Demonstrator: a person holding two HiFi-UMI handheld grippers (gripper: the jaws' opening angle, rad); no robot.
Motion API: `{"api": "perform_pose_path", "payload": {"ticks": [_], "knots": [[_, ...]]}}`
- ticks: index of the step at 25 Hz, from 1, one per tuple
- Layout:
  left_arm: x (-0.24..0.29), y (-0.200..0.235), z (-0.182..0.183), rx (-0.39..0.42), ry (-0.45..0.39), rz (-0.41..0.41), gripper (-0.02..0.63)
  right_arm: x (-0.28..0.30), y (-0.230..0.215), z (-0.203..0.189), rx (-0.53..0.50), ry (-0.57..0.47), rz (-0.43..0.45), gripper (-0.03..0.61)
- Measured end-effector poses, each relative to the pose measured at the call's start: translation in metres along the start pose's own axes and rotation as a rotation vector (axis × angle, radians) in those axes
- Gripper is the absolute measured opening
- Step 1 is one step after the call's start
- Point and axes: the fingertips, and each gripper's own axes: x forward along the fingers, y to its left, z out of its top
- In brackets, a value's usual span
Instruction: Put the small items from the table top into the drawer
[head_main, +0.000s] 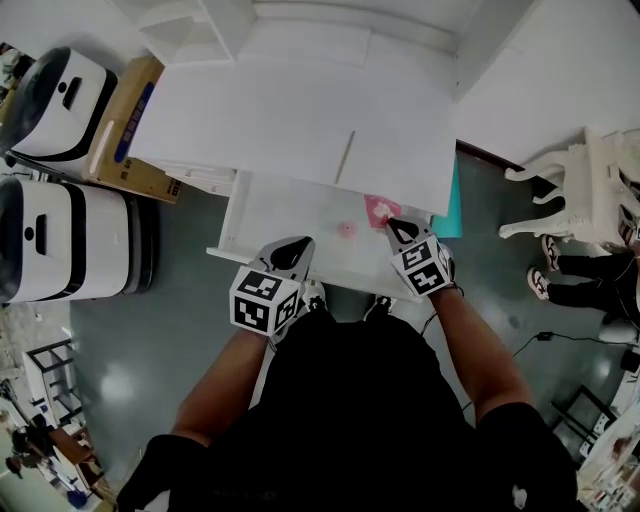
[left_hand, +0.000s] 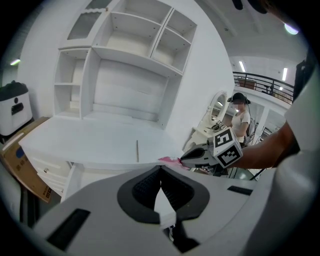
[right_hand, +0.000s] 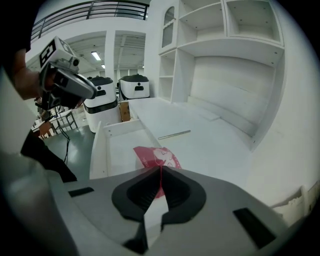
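The white table top (head_main: 280, 110) fills the upper middle of the head view, and the open white drawer (head_main: 262, 210) juts out below its front edge at the centre of the frame. At lower centre two hand-held grippers reach over the drawer's front. The left gripper (head_main: 300, 243) (left_hand: 161, 170) hangs at the drawer's front rim with its jaws pressed together and nothing between them. The right gripper (head_main: 393, 224) (right_hand: 160, 172) is clamped on a pink packet (head_main: 378, 208) (right_hand: 159, 156), which sits at the drawer's right rear corner, just under the table top's edge; whether it touches the drawer floor cannot be told. A thin pale rod (head_main: 345, 158) lies on the table top right of centre. A small pink round item (head_main: 347, 228) rests on the drawer floor, just left of the packet.
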Motion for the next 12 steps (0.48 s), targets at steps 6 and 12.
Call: {"api": "perform_pose_path", "payload": {"ticks": [6,12], "knots": [[0.001,-0.005,-0.001,0.001,0.004,-0.002,0.009,0.014,0.035,-0.034,-0.035,0.079,0.069,0.034],[-0.001,-0.005,-0.004,-0.004,0.013,0.003,0.009,0.055,0.022,-0.072,-0.053,0.179,0.034,0.034]]}}
